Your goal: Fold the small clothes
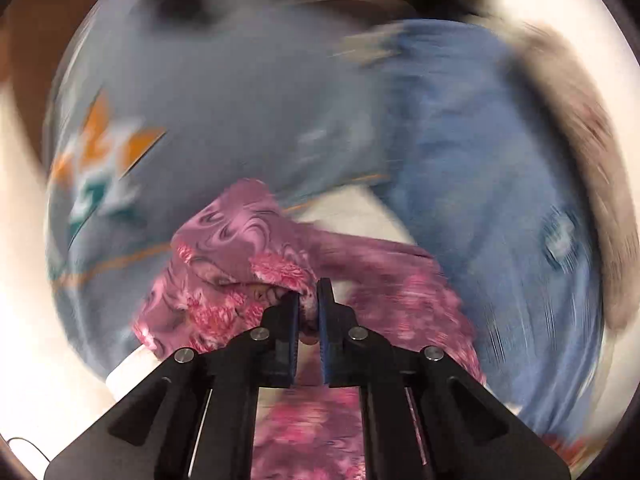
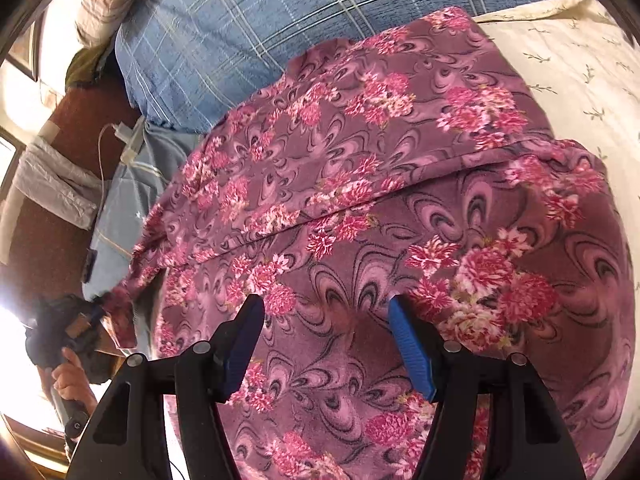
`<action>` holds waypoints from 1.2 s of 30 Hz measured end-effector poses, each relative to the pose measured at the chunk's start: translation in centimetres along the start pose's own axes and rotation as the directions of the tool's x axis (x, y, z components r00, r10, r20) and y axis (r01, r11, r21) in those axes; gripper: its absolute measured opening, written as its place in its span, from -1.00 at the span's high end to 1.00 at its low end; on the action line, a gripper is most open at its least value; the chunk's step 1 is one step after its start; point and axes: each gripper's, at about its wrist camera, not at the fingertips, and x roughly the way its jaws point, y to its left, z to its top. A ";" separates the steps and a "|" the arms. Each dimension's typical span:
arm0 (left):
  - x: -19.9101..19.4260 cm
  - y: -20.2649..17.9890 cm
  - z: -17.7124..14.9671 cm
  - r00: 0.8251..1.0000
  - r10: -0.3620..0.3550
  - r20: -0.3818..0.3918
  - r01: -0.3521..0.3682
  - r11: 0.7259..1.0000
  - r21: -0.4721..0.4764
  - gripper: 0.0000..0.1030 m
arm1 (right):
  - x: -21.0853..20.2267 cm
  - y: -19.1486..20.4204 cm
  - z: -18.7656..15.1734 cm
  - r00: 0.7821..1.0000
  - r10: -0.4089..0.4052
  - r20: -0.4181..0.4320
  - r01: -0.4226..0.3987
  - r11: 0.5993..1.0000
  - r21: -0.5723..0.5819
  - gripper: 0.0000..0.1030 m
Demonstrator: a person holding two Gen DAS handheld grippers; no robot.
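My left gripper [image 1: 308, 312] is pinching a bunched fold of the pink floral garment [image 1: 256, 264], my jaws closed tight on the cloth, which is draping off to both sides of them. The left wrist view is smeared with blur, so beyond the fold I am only making out a grey-blue cloth with an orange and teal print [image 1: 192, 120] and a blue cloth [image 1: 472, 152] lying to its right. My right gripper [image 2: 326, 344] is hovering over the broad spread of the same pink floral garment [image 2: 400, 208], my jaws standing wide apart with nothing pressed between them. The garment is lying across a bed, with a crease running across it ahead of my fingers. Past it a cream sheet with small sprigs [image 2: 568, 72] is showing on the right and a blue plaid pillow [image 2: 256, 28] is resting at the far side. At the lower left of that view a person's hand [image 2: 70, 376] is gripping a handle.
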 end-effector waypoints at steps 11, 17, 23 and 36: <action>9.0 -29.2 -16.4 0.957 0.121 -0.262 0.105 0.699 0.707 0.24 | -9.0 -7.4 -0.2 0.983 -0.038 0.177 0.014 0.990 0.139 -0.31; 8.7 -28.0 -21.6 0.920 0.112 -0.376 0.219 0.648 0.729 0.23 | -13.2 -12.5 -1.6 0.963 -0.125 0.238 0.065 0.967 0.245 -0.32; 7.3 -19.1 -12.8 0.951 0.098 -0.293 0.094 0.812 0.576 -0.31 | -11.9 -11.3 -0.6 0.968 -0.054 0.244 -0.003 0.974 0.227 -0.32; 8.5 -4.0 -3.1 0.935 0.100 -0.341 0.004 0.957 0.290 -0.31 | 2.6 -0.2 12.1 0.987 0.022 0.158 -0.030 0.998 0.046 -0.53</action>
